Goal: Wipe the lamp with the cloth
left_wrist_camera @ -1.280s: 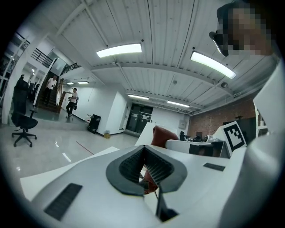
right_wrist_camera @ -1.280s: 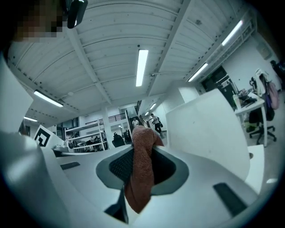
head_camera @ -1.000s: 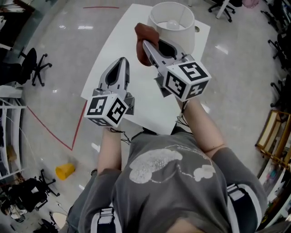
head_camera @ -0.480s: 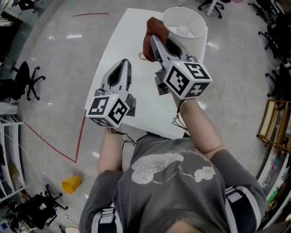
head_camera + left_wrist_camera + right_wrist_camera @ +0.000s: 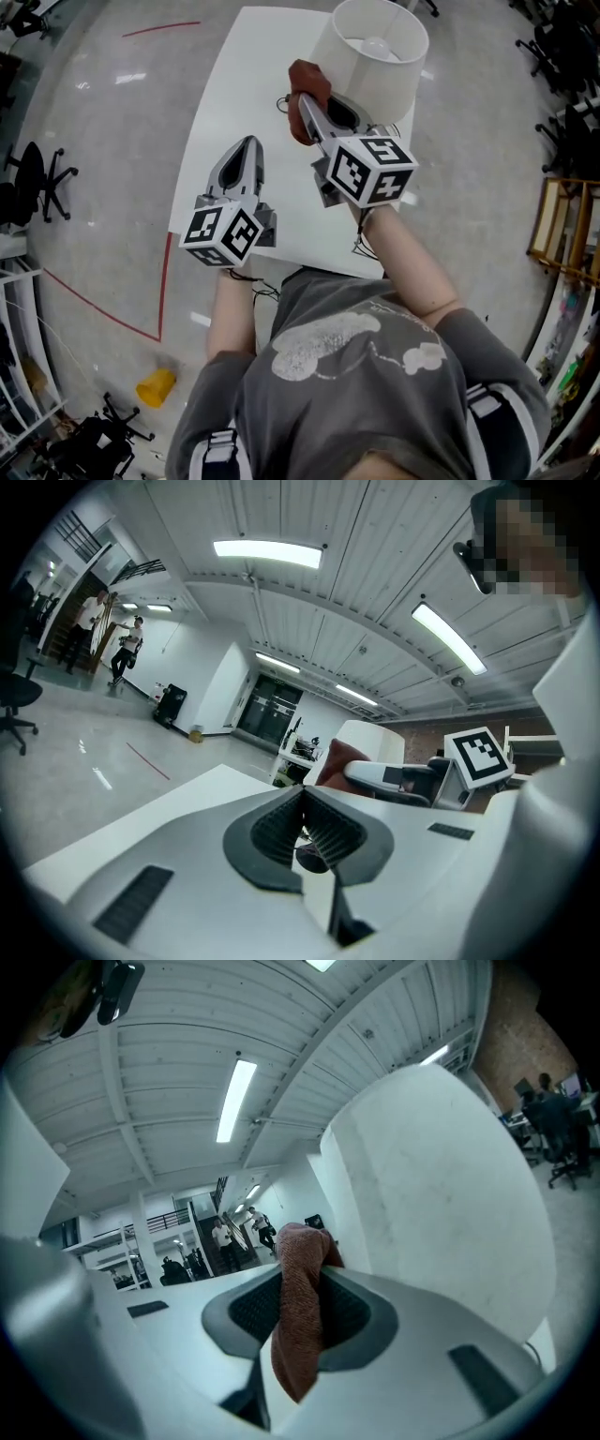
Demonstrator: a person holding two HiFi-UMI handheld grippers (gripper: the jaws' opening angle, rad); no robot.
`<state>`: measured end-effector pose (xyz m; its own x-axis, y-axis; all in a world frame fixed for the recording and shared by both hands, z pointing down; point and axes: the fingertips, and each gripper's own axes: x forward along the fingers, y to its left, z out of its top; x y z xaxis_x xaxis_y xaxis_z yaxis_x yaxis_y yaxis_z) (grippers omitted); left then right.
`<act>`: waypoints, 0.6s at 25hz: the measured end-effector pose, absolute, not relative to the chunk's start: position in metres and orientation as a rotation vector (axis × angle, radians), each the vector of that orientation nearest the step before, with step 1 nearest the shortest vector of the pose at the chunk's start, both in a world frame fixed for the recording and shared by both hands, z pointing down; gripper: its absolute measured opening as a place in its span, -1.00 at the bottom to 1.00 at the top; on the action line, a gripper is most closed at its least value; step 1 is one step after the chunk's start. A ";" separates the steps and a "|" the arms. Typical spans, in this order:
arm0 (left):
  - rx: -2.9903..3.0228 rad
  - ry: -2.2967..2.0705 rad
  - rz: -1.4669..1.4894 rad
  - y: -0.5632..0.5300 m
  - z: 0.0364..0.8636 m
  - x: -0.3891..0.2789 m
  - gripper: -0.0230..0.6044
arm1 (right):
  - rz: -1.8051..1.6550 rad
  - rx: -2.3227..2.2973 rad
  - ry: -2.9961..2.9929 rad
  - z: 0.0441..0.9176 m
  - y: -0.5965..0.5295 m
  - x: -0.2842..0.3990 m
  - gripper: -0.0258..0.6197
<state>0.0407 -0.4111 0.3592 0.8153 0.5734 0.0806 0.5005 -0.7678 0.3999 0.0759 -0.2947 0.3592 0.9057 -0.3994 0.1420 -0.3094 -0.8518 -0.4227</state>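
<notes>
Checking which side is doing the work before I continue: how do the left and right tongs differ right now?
The right tongs are shut on the rust-brown cloth; the left tongs are shut on nothing. The right tongs sit close beside the lamp shade; the left tongs hang back over the table, apart from the lamp. Both point away from the person.
</notes>
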 end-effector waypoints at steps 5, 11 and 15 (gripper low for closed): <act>2.641 0.762 0.347 -0.416 0.384 0.029 -0.90 | -0.440 -2.661 0.518 0.399 -0.295 0.055 -0.64; 2.646 0.698 0.353 -0.418 0.390 0.017 -0.90 | -0.502 -2.656 0.601 0.412 -0.304 0.038 -0.64; 2.670 0.661 0.331 -0.398 0.386 0.005 -0.90 | -0.479 -2.651 0.722 0.405 -0.298 0.022 -0.64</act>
<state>0.0045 -0.3984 0.3862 0.8624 0.4876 0.1363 0.4009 -0.8220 0.4043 0.0220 -0.2982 0.4047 0.8130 -0.5363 0.2268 -0.4178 -0.8086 -0.4144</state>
